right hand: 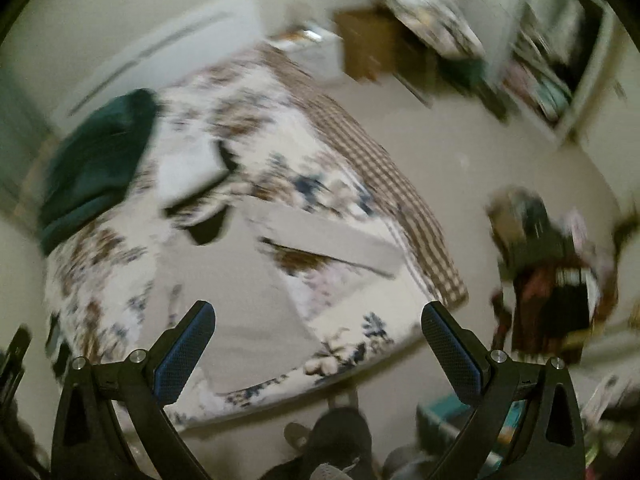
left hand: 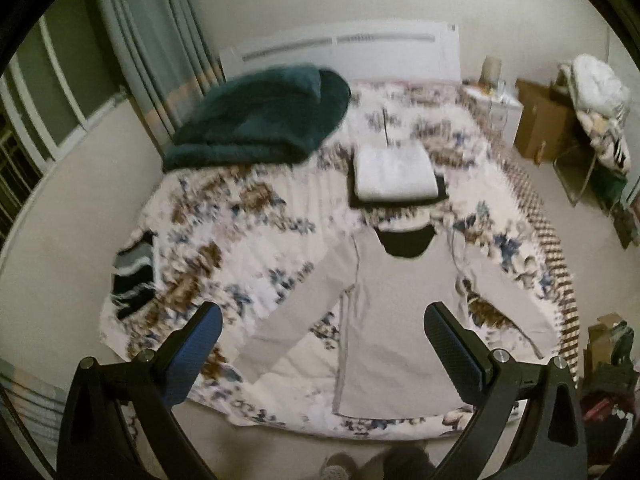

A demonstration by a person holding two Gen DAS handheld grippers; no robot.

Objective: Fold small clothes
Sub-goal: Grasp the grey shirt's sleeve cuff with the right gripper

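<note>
A grey long-sleeved top (left hand: 400, 320) with a dark neck opening lies flat on the flowered bedspread (left hand: 224, 232), sleeves spread out to both sides. It also shows in the right wrist view (right hand: 240, 304), blurred. My left gripper (left hand: 322, 316) is open and empty, held high above the top's lower part. My right gripper (right hand: 318, 316) is open and empty, above the top's right side near the bed's foot. A folded white garment on a dark one (left hand: 394, 178) lies beyond the neck.
A dark teal blanket (left hand: 260, 120) is bunched at the bed's far left. A striped dark garment (left hand: 134, 276) lies at the left edge. Cardboard boxes (left hand: 540, 120) and a loaded chair (left hand: 600, 120) stand right of the bed. Clutter (right hand: 552, 280) sits on the floor.
</note>
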